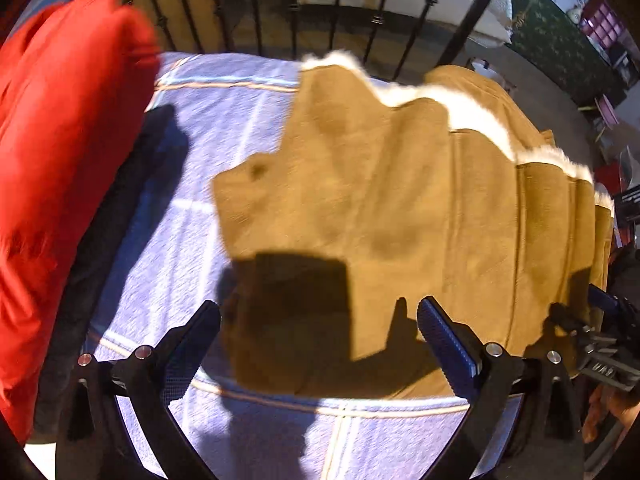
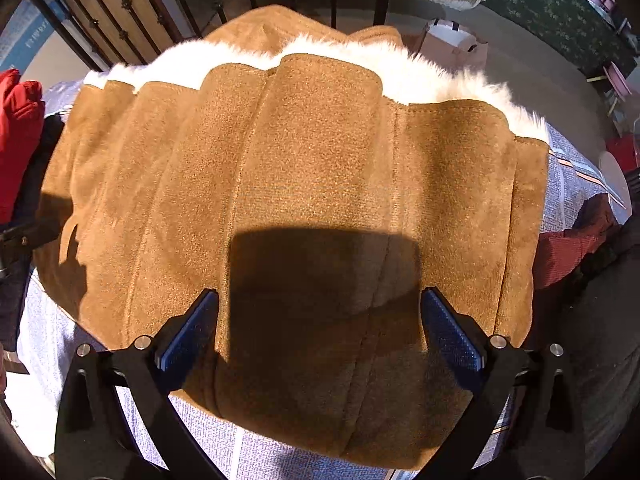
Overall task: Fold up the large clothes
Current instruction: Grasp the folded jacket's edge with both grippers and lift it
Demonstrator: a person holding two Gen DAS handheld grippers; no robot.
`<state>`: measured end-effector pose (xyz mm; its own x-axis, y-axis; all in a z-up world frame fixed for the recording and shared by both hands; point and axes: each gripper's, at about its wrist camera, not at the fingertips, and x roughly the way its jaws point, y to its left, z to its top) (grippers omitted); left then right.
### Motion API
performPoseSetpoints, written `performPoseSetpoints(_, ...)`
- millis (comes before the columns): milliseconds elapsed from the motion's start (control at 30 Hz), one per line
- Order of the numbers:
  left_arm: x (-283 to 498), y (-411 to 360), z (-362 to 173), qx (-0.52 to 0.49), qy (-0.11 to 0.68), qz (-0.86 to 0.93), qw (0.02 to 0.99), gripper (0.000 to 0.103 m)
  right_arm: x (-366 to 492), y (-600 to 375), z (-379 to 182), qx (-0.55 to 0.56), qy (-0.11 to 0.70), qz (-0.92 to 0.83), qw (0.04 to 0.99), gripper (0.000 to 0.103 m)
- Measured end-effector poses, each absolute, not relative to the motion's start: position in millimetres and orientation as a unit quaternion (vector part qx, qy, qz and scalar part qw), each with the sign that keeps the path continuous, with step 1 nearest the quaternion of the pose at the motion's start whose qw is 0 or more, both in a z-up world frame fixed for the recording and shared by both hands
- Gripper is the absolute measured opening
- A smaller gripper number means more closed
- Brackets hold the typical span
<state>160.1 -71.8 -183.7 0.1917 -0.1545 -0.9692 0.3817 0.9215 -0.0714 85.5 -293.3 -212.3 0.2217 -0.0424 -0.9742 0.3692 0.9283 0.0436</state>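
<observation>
A tan suede coat (image 1: pixel 400 208) with a white fleece lining lies folded on a pale blue bedspread (image 1: pixel 224 140). My left gripper (image 1: pixel 319 326) hovers open above the coat's near left edge, nothing between its fingers. Its square shadow falls on the suede. At the far right of the left wrist view the other gripper's blue fingertip (image 1: pixel 602 300) shows over the coat's right edge. In the right wrist view the coat (image 2: pixel 312 168) fills the frame, its fleece (image 2: pixel 432 76) at the far edge. My right gripper (image 2: pixel 320 316) is open above the coat's near part.
A red padded garment (image 1: pixel 60 152) is piled at the left on something dark (image 1: pixel 104 240). A black iron bed rail (image 1: pixel 296 8) runs along the far side. A dark red cloth (image 2: pixel 576 240) lies at the right. Floor and a pink bag (image 2: pixel 452 44) lie beyond.
</observation>
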Motion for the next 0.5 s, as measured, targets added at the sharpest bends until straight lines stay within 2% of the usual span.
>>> performPoseSetpoints(200, 160.1, -4.8, -183.4, 0.044, 0.629, -0.177, 0.756, 0.097, 30.2, -321.1, -175.3, 0.226, 0.538, -0.162, 0.796, 0.098)
performPoseSetpoints(500, 175.6, 16.9, -199.7, -0.031, 0.648, -0.197, 0.735, 0.097, -56.8, -379.3, -198.5, 0.398, 0.505, -0.173, 0.747, 0.098)
